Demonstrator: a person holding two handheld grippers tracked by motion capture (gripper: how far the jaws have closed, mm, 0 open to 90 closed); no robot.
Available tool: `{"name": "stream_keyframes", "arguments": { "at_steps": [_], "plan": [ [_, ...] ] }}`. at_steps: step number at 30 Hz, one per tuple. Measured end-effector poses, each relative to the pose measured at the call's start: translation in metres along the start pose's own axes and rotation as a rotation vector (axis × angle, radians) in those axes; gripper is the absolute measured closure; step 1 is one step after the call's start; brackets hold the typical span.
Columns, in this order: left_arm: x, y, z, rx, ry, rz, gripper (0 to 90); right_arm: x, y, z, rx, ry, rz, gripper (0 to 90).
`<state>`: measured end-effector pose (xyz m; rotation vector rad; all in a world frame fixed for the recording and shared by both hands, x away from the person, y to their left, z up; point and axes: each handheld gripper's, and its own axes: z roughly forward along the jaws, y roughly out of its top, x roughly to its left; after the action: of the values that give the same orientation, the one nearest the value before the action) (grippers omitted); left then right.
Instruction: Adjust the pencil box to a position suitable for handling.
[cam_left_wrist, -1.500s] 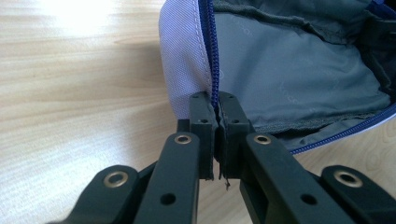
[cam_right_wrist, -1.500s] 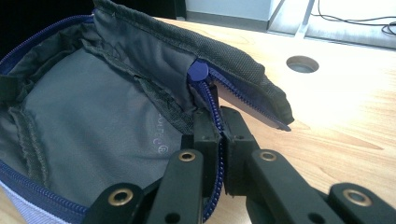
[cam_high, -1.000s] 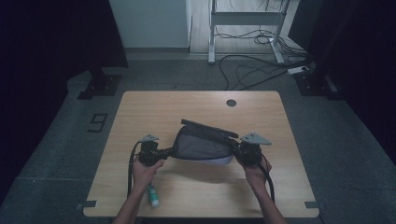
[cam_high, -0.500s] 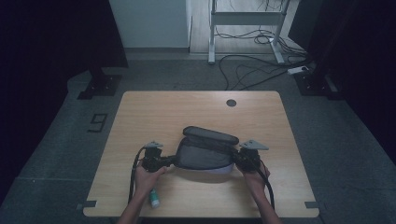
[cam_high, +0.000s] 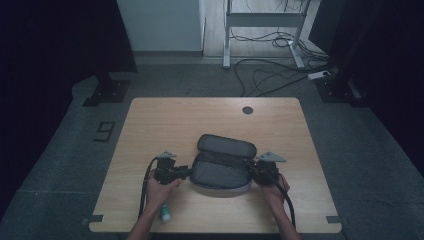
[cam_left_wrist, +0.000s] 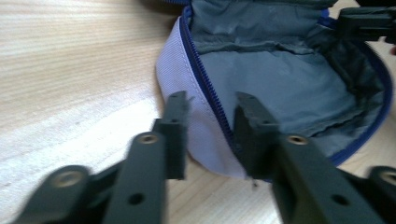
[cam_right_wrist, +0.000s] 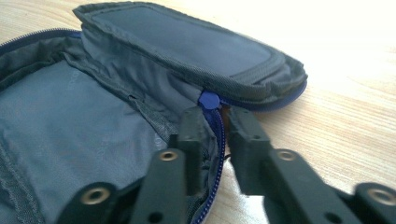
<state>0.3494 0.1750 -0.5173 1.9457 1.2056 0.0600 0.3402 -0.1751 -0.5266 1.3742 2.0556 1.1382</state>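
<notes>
While the open pouch (cam_high: 220, 170) is being released onto the table (cam_high: 150, 120), both the left gripper (cam_left_wrist: 212, 109) and right gripper (cam_right_wrist: 217, 122), jaws parted astride its zipped rim, are best being withdrawn sideways.

Pouch (cam_high: 220, 172): woven cloth, matt; lavender outer shell (cam_left_wrist: 175, 74) with a fine rough weave, grey lining (cam_left_wrist: 285, 88) thin, soft and creased. Lid panel (cam_right_wrist: 187, 42): dark, smooth fabric edged in coarse ribbed webbing. Zip (cam_right_wrist: 215, 140): blue plastic teeth on blue tape, with a smooth blue tab (cam_right_wrist: 208, 100).

Table (cam_high: 165, 120): pale wood-grain top, smooth, with a low satin sheen.

Gripper jaws: black matt plastic, slightly grainy, set with small bright metal rivets (cam_right_wrist: 167, 155).

Floor (cam_high: 65, 150): grey, speckled, rough-looking.
</notes>
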Motion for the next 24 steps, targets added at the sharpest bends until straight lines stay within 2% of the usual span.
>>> {"name": "stream_keyframes", "arguments": {
  "at_steps": [4, 9, 12, 16, 24],
  "plan": [
    [0.000, 0.002, -0.003, -0.036, 0.020, 0.005, 47.7, 0.001, -0.001, -0.002, -0.005, -0.019, -0.009, 62.1],
    [0.001, 0.004, -0.010, -0.076, 0.007, 0.011, 40.8, 0.002, -0.004, -0.006, -0.013, -0.032, -0.004, 53.6],
    [0.001, 0.003, -0.016, -0.101, -0.006, 0.018, 40.6, 0.002, -0.004, -0.014, -0.027, -0.027, -0.017, 51.5],
    [0.001, 0.002, -0.023, -0.114, -0.002, 0.033, 40.3, 0.005, -0.004, -0.025, -0.051, -0.020, -0.028, 49.6],
    [0.004, -0.005, -0.040, -0.149, 0.029, 0.025, 40.3, 0.016, -0.004, -0.034, -0.070, 0.018, -0.044, 48.2]
  ]
}}
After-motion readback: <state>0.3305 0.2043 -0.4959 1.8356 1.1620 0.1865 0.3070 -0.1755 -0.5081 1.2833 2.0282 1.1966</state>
